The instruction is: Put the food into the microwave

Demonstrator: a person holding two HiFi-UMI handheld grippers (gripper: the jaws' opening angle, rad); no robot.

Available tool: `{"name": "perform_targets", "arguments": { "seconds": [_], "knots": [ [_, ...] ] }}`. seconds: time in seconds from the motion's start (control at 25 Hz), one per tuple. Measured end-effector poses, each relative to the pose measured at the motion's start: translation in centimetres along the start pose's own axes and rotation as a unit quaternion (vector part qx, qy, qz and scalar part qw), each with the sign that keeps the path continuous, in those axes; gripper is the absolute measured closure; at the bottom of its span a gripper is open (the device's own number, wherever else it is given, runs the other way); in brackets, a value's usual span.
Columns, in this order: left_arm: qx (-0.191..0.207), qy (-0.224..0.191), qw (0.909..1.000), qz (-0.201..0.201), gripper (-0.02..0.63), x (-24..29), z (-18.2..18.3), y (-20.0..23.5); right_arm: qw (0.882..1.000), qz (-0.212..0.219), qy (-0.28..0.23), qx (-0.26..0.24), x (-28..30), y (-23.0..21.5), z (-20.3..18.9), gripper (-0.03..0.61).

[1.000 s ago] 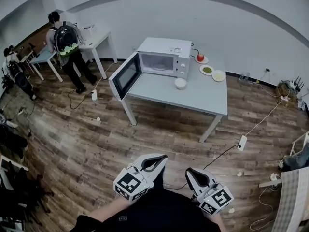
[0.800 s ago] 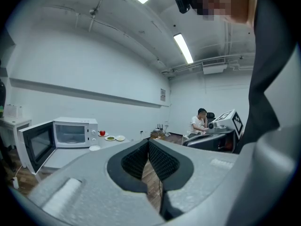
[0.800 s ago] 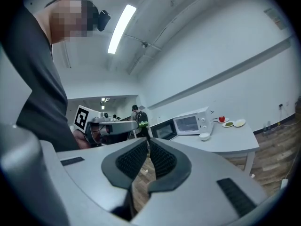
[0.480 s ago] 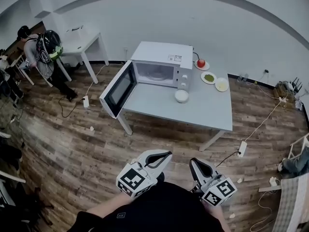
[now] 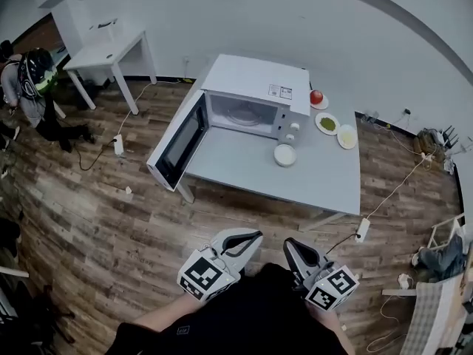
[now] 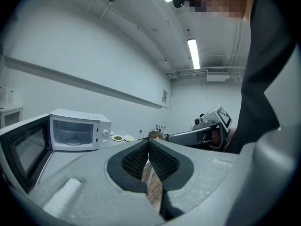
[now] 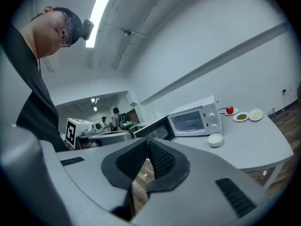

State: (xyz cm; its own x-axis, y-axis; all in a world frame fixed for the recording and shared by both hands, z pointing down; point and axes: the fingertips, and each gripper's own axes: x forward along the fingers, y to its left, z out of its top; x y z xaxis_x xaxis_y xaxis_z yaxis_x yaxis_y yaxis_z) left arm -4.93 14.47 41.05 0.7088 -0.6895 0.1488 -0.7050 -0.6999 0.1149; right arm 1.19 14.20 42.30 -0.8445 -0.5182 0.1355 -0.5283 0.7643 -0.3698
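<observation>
**Approach to the table, nothing yet grasped.** The left gripper (image 6: 148, 147) and right gripper (image 7: 148, 145) are both clenched, with no object between the pads. Both point toward the gray table (image 5: 244, 172), which lies well ahead of the jaws.

To do this step well, the jaws should probably be released before arrival. One gripper would then come in level at the rim of the white bowl (image 5: 284, 154), the nearest dish ahead, keeping clear of the open door (image 5: 179, 139) ahead and to the left.

**Containers.**
- The microwave (image 5: 255, 87) cavity holds only its turntable (image 5: 244, 117).
- The bowl's contents cannot be made out.
- Beyond the bowl and rightward, three small plates (image 5: 318, 106) carry a red fruit (image 5: 316, 97), green food (image 5: 327, 124) and pale food (image 5: 347, 136).
</observation>
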Motion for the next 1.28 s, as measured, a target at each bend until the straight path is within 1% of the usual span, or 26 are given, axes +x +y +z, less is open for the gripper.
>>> {"name": "perform_targets", "arguments": {
  "seconds": [0.12, 0.24, 0.44, 0.56, 0.68, 0.88, 1.0, 1.16, 1.28],
  "knots": [
    [-0.018, 0.005, 0.9998, 0.008, 0.606, 0.8, -0.6, 2.5, 1.0, 0.019, 0.014, -0.008, 2.6, -0.5, 0.5, 0.558],
    [-0.021, 0.009, 0.9996, 0.016, 0.606, 2.1, -0.6, 4.7, 0.999, 0.032, 0.019, -0.007, 4.4, -2.0, 1.2, 0.558],
    [-0.019, 0.024, 0.9992, 0.025, 0.606, 5.7, -0.3, 7.5, 0.999, 0.038, 0.013, 0.002, 6.5, -6.2, 3.1, 0.558],
    [-0.013, 0.027, 0.9991, 0.03, 0.606, 8.2, 0.5, 8.9, 0.999, 0.046, 0.011, 0.009, 7.6, -9.0, 4.5, 0.558],
    [-0.006, 0.029, 0.9988, 0.039, 0.606, 10.7, 1.4, 10.4, 0.998, 0.058, 0.012, 0.004, 8.6, -11.5, 6.1, 0.558],
    [-0.014, 0.036, 0.998, 0.051, 0.606, 15.7, 2.3, 12.6, 0.998, 0.06, -0.001, 0.012, 8.8, -16.9, 8.6, 0.558],
    [-0.008, 0.043, 0.997, 0.064, 0.606, 18.3, 3.2, 13.7, 0.998, 0.065, -0.01, 0.021, 8.6, -20.0, 9.8, 0.558],
    [0.006, 0.053, 0.9959, 0.074, 0.606, 21.1, 4.0, 14.6, 0.997, 0.073, -0.014, 0.022, 8.4, -22.8, 10.5, 0.558],
    [0.019, 0.061, 0.9957, 0.068, 0.606, 22.4, 3.9, 15.1, 0.997, 0.074, -0.013, 0.032, 8.6, -24.0, 10.3, 0.558]
  ]
}}
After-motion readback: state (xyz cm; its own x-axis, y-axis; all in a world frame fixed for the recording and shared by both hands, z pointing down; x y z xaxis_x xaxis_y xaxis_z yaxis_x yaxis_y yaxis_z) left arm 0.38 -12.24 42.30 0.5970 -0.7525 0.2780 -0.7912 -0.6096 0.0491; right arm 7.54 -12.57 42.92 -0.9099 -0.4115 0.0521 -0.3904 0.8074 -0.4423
